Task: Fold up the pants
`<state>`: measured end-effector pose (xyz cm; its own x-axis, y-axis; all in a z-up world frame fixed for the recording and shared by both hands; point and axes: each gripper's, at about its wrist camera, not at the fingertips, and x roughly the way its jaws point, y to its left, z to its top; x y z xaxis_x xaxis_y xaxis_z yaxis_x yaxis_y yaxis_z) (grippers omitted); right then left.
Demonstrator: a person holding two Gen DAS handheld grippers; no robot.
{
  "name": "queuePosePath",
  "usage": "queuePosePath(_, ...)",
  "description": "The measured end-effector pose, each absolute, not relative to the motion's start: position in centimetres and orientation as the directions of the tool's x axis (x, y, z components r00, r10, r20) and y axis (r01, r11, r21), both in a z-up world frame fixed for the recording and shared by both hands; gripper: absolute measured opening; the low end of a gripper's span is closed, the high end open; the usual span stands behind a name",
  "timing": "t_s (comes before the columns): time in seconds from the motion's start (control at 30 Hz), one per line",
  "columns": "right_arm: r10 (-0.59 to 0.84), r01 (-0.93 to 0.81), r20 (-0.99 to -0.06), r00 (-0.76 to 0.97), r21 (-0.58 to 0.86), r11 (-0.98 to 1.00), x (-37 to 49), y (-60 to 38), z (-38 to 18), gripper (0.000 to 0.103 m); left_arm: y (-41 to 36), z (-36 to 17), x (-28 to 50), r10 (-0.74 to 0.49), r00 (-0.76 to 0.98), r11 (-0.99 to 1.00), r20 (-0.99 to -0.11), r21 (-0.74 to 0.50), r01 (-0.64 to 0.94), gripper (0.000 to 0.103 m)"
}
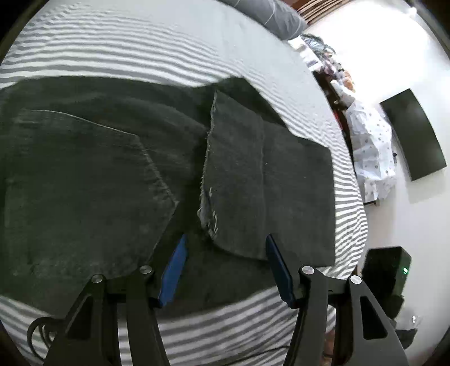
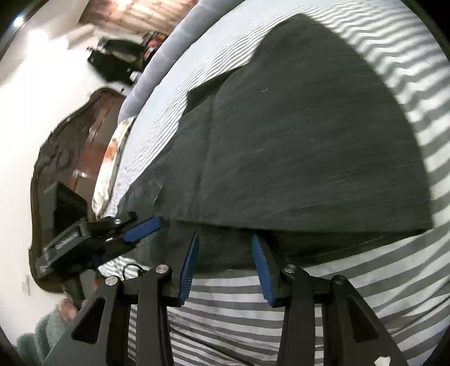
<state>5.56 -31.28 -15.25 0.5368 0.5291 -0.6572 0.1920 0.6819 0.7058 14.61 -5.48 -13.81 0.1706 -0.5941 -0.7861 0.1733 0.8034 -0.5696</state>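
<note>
On the striped bed (image 1: 140, 50), the dark pants (image 1: 112, 169) lie partly folded. My left hand-held gripper (image 1: 225, 247) and right hand-held gripper (image 2: 225, 245) hover empty, jaws apart, over the near edge. Risk: I pinch only the top layer or catch the sheet, dragging the fold askew. A pillow (image 1: 270, 14) sits beyond the pants.

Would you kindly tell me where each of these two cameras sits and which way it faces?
Left wrist view: sits on the left claw, looking down over the dark pants on the striped bed sheet; only its own open blue fingers show.
Right wrist view: sits on the right claw, facing the folded edge of the pants; its open fingers and the left claw at the left show.
Shared: the pants, the sheet, the left claw.
</note>
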Motion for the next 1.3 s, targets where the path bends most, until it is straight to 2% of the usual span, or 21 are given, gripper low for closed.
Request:
queuePosePath(0.23,0.481,0.283,-0.633,0.607,0.738,0.613,4.1,-35.9,-15.4,0.037,-7.7,-13.8,15.1,-0.580,0.189,0.812,-0.792,-0.547,0.202,0.057)
queuePosePath(0.27,0.463,0.303,-0.628,0.626,0.743,0.597,3.8,-36.9,-15.4,0.037,-7.8,-13.8,15.1,-0.573,0.193,0.817,-0.796,-0.539,0.204,0.053)
queuePosePath(0.33,0.438,0.329,-0.618,0.653,0.752,0.571,3.3,-38.4,-15.3,0.037,-8.0,-13.8,14.8,-0.570,0.194,0.820,-0.799,-0.535,0.204,0.039)
queuePosePath(0.4,0.423,0.347,-0.607,0.673,0.764,0.544,2.9,-39.6,-15.5,0.037,-8.2,-14.0,14.7,-0.567,0.182,0.822,-0.804,-0.535,0.197,0.017)
queuePosePath(0.47,0.424,0.356,-0.588,0.689,0.784,0.509,2.6,-40.4,-15.7,0.035,-8.3,-13.8,14.3,-0.555,0.197,0.830,-0.808,-0.521,0.201,0.010)
queuePosePath(0.5,0.423,0.358,-0.585,0.692,0.787,0.502,2.6,-40.5,-15.7,0.031,-8.3,-13.6,13.9,-0.545,0.216,0.836,-0.810,-0.507,0.209,0.008)
queuePosePath(0.53,0.417,0.361,-0.589,0.692,0.783,0.507,2.6,-40.6,-15.6,0.021,-8.4,-13.3,13.8,-0.540,0.225,0.840,-0.811,-0.499,0.213,0.007)
queuePosePath(0.57,0.398,0.368,-0.605,0.690,0.766,0.526,2.5,-40.6,-15.5,0.014,-8.4,-13.1,13.4,-0.534,0.237,0.843,-0.812,-0.491,0.218,0.006)
queuePosePath(0.6,0.391,0.366,-0.619,0.682,0.751,0.550,2.5,-40.4,-15.3,0.011,-8.4,-12.9,13.1,-0.533,0.243,0.844,-0.811,-0.489,0.219,0.005)
queuePosePath(0.8,0.345,0.368,-0.676,0.651,0.679,0.636,2.2,-40.0,-14.4,0.007,-8.5,-12.4,11.2,-0.511,0.255,0.855,-0.821,-0.454,0.250,0.005)
queuePosePath(1.0,0.277,0.396,-0.786,0.553,0.540,0.742,3.3,-38.8,-15.1,0.008,-8.7,-14.4,11.3,-0.453,0.249,0.882,-0.856,-0.391,0.262,0.007)
queuePosePath(1.1,0.249,0.384,-0.811,0.530,0.491,0.782,3.5,-38.3,-14.8,0.011,-9.0,-14.2,11.2,-0.440,0.249,0.887,-0.863,-0.373,0.274,0.008)
queuePosePath(1.23,0.271,0.371,-0.814,0.514,0.496,0.785,3.1,-37.8,-14.2,0.027,-8.6,-13.8,11.3,-0.458,0.212,0.881,-0.863,-0.410,0.235,0.015)
queuePosePath(1.3,0.275,0.351,-0.818,0.505,0.486,0.800,2.2,-37.4,-13.6,0.029,-7.7,-13.1,11.1,-0.469,0.213,0.878,-0.857,-0.425,0.221,0.016)
